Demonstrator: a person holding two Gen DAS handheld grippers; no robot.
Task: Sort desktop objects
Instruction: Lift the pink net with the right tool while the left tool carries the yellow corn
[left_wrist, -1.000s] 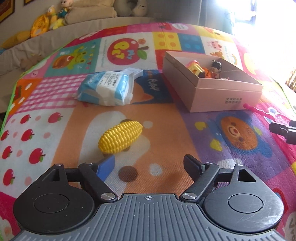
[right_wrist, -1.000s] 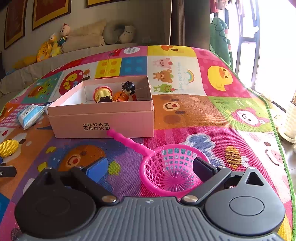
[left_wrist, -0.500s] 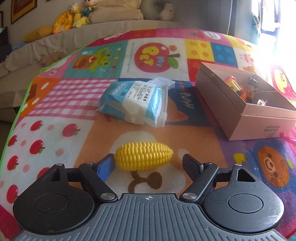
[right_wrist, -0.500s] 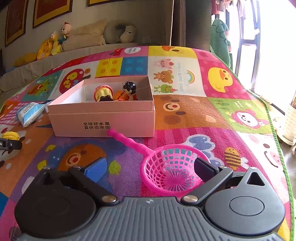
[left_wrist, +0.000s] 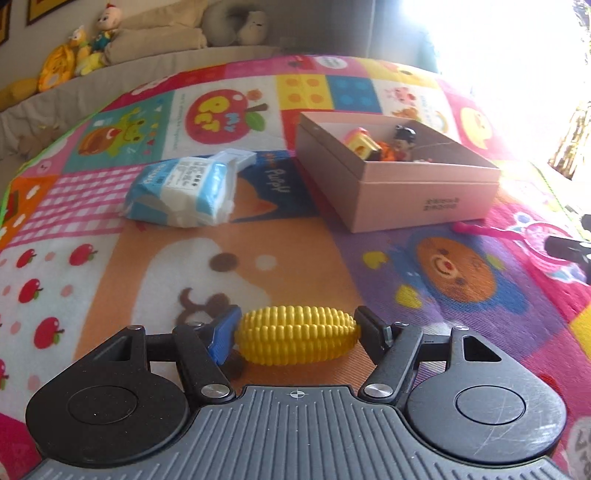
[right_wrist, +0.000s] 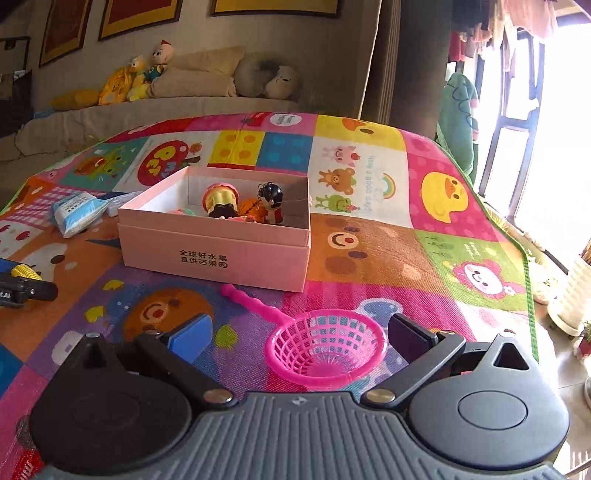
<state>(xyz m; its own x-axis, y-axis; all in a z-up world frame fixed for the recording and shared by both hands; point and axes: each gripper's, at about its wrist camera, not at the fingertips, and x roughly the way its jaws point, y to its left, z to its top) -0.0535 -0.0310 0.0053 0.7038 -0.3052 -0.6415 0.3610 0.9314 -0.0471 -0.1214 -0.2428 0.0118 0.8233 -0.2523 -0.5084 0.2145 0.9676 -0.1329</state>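
My left gripper (left_wrist: 297, 332) is shut on a yellow toy corn (left_wrist: 297, 339), held end to end between the fingers just above the mat. The corn and left gripper also show at the far left of the right wrist view (right_wrist: 24, 273). A pink open box (left_wrist: 399, 184) with small toys inside sits ahead to the right; it also shows in the right wrist view (right_wrist: 218, 236). My right gripper (right_wrist: 299, 332) is open, with a pink toy net strainer (right_wrist: 325, 347) lying on the mat between its fingers.
A blue and white tissue pack (left_wrist: 184, 192) lies on the colourful play mat (left_wrist: 110, 277) left of the box. Plush toys and cushions (right_wrist: 177, 74) line a sofa behind. The mat's right edge (right_wrist: 524, 258) drops to the floor by a window.
My left gripper has closed on the corn and turned right toward the box. My right gripper has risen slightly over the strainer and stays open.
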